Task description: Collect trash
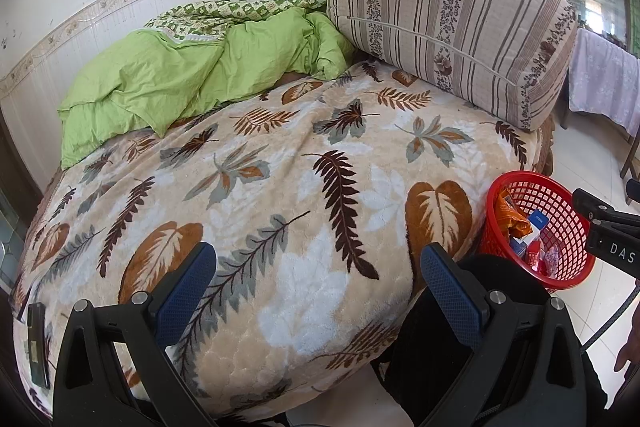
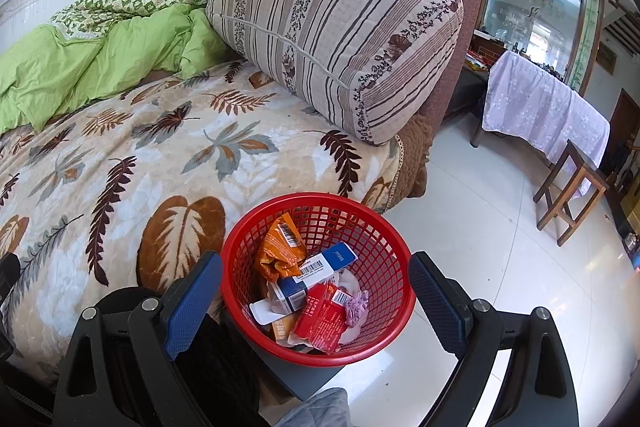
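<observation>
A red mesh basket [image 2: 384,227] stands on a dark box beside the bed, seen also at the right of the left wrist view as the same basket [image 1: 560,211]. Inside lie an orange wrapper [image 2: 280,247], a blue-and-white box [image 2: 324,263], a red packet [image 2: 320,319] and a crumpled purple scrap [image 2: 358,303]. My right gripper [image 2: 316,303] hovers open just above the basket with nothing between its blue pads. My left gripper [image 1: 318,291] is open over the leaf-patterned blanket [image 1: 280,167], holding nothing.
A green quilt [image 1: 180,75] is bunched at the bed's far side, and a striped bolster [image 1: 452,31] leans on the sofa arm. A dark flat device [image 1: 38,343] lies at the blanket's left edge. A wooden stool [image 2: 568,187] and a cloth-covered table [image 2: 548,111] stand on the white tiled floor.
</observation>
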The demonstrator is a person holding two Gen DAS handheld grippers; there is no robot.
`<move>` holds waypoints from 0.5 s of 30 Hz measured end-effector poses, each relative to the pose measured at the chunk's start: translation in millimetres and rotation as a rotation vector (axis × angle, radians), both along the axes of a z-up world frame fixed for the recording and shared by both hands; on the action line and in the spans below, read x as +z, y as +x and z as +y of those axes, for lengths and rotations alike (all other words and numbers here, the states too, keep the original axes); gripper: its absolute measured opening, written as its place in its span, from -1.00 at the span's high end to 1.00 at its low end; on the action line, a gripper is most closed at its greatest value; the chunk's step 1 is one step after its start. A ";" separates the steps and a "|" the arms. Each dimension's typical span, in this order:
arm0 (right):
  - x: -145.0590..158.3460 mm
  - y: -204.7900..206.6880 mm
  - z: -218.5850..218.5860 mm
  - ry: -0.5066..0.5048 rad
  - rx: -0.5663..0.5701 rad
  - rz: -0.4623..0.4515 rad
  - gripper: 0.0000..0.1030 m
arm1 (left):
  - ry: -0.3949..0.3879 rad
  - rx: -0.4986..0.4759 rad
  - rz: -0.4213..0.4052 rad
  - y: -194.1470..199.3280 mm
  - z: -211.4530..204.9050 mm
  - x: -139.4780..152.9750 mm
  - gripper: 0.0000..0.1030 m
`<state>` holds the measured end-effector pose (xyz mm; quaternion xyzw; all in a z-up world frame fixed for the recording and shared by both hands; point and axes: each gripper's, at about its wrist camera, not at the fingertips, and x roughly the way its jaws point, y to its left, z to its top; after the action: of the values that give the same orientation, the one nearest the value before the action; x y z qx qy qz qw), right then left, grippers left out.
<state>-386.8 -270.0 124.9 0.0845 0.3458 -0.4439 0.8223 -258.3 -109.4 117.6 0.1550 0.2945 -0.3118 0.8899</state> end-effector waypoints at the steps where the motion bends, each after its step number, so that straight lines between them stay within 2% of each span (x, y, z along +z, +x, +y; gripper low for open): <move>1: -0.3 -0.2 0.3 0.000 0.000 0.000 -0.85 | -0.001 0.000 0.000 -0.3 0.5 -0.3 -0.98; 15: 0.1 0.1 0.9 0.001 0.000 0.000 -0.85 | -0.001 -0.001 -0.002 -0.7 0.5 0.3 -0.98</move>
<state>-386.7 -269.1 125.0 0.0849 0.3463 -0.4436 0.8222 -259.0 -108.9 117.9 0.1550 0.2935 -0.3122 0.8902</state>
